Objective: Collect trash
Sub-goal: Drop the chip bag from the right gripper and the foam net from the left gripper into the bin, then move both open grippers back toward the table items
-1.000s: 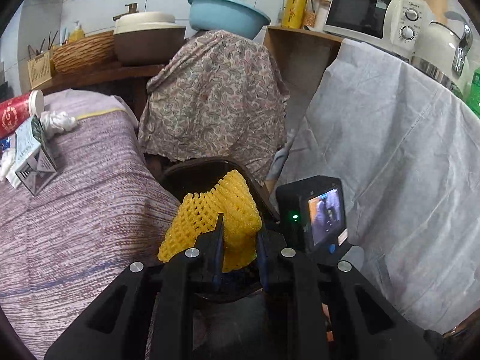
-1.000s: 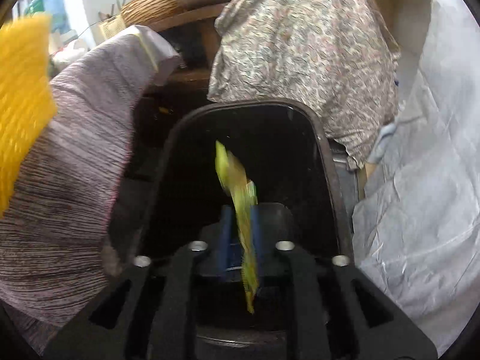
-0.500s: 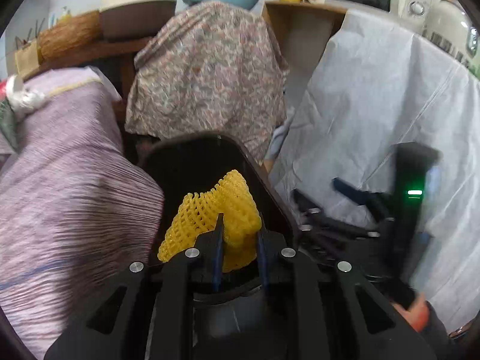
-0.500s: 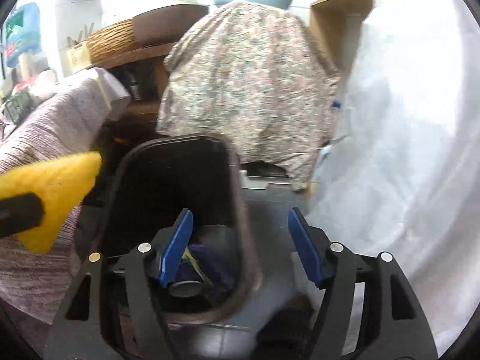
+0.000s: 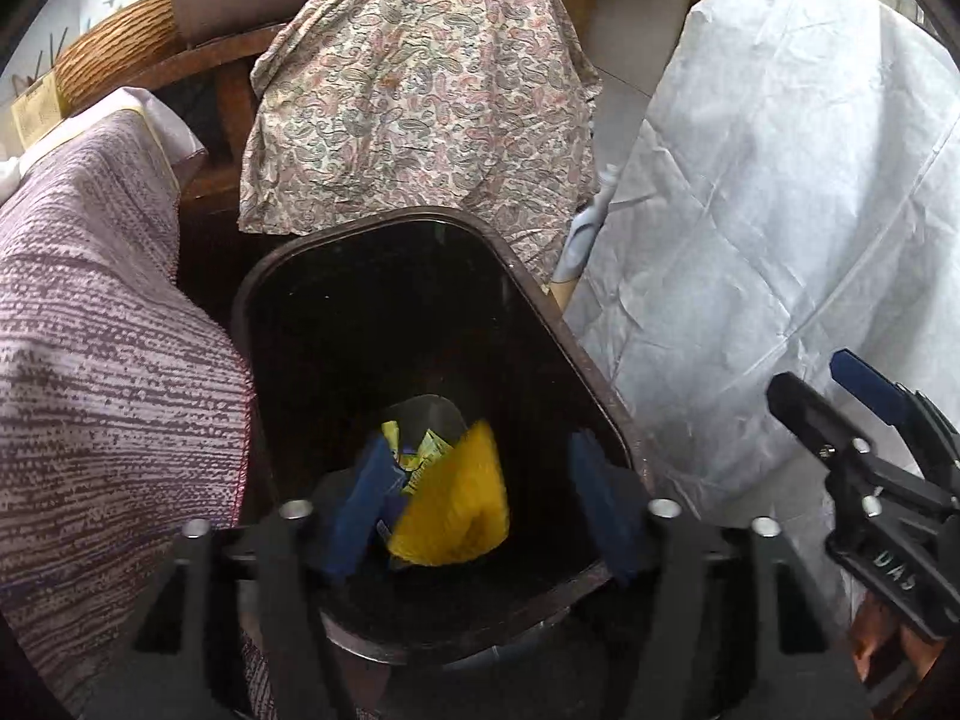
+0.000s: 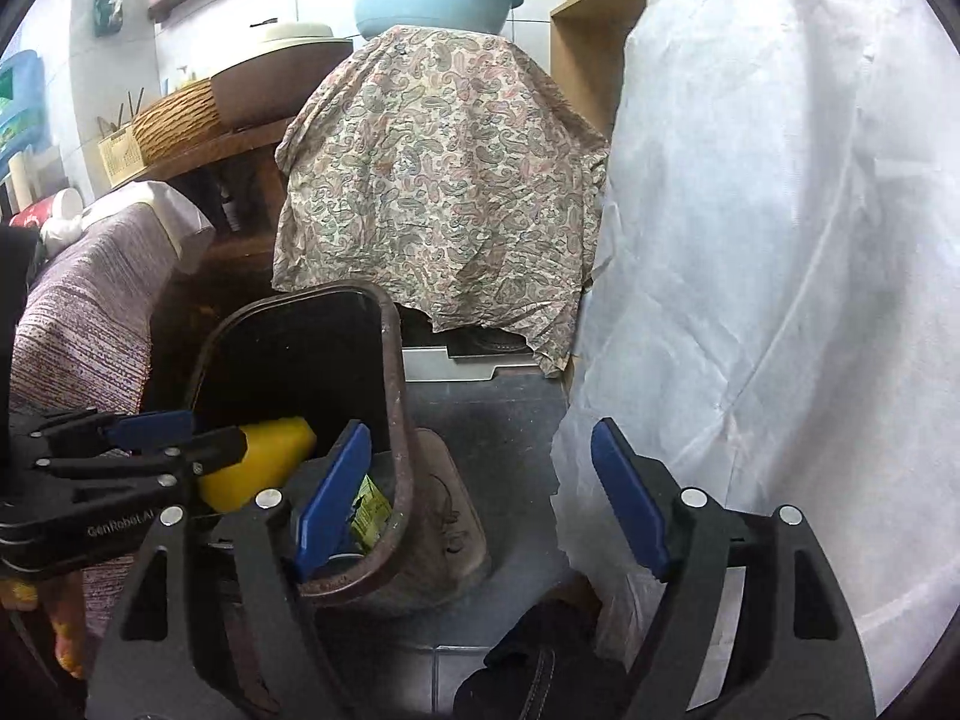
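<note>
The left gripper [image 5: 480, 510] hangs right over the mouth of the dark bin [image 5: 540, 312], pointing down into it. Its jaws are opening, and the yellow foam net [image 5: 456, 510] sits between them, blurred, with neither pad pressing on it; it lies just below the tips, inside the bin, above a green-yellow wrapper [image 5: 420, 450] near the bottom. Its long axis cannot be told. The right gripper [image 6: 486, 510] is off to the bin's right over the floor, jaws opening and empty, so the left one is nearer the trash.
</note>
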`<action>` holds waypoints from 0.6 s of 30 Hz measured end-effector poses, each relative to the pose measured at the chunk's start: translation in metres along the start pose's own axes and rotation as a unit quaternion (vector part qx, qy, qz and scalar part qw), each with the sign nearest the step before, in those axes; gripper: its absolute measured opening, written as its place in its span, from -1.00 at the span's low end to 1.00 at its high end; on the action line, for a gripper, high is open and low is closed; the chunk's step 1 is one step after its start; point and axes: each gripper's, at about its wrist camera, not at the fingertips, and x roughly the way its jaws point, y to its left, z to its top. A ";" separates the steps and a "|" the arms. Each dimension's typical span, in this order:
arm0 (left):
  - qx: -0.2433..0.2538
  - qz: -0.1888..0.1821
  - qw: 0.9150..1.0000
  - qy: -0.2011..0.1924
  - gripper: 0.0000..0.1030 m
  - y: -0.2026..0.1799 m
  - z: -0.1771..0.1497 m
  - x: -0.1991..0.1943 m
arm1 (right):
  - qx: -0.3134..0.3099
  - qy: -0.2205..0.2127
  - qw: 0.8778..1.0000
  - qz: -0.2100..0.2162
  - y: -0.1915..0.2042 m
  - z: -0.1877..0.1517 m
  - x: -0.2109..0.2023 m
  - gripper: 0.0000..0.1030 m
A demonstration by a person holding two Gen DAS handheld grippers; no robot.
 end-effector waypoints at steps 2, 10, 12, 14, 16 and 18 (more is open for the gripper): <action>-0.001 0.004 1.000 -0.002 0.42 0.001 -0.002 0.000 | 0.006 0.000 1.000 0.001 -0.002 0.000 -0.002 0.49; 0.007 0.007 1.000 -0.013 0.72 -0.007 -0.009 -0.020 | 0.003 0.001 1.000 0.009 0.002 0.001 -0.011 0.55; 0.012 0.003 1.000 -0.020 0.75 -0.009 -0.012 -0.035 | -0.001 -0.003 1.000 0.005 0.003 0.003 -0.013 0.60; 0.012 0.004 1.000 -0.025 0.77 -0.007 -0.016 -0.053 | -0.003 -0.004 1.000 0.001 0.002 0.006 -0.016 0.61; 0.006 0.003 1.000 -0.029 0.77 -0.002 -0.018 -0.071 | -0.001 -0.001 1.000 0.006 0.002 0.009 -0.019 0.61; -0.003 0.006 0.999 -0.032 0.78 0.004 -0.021 -0.091 | -0.004 0.000 1.000 0.016 0.007 0.012 -0.023 0.62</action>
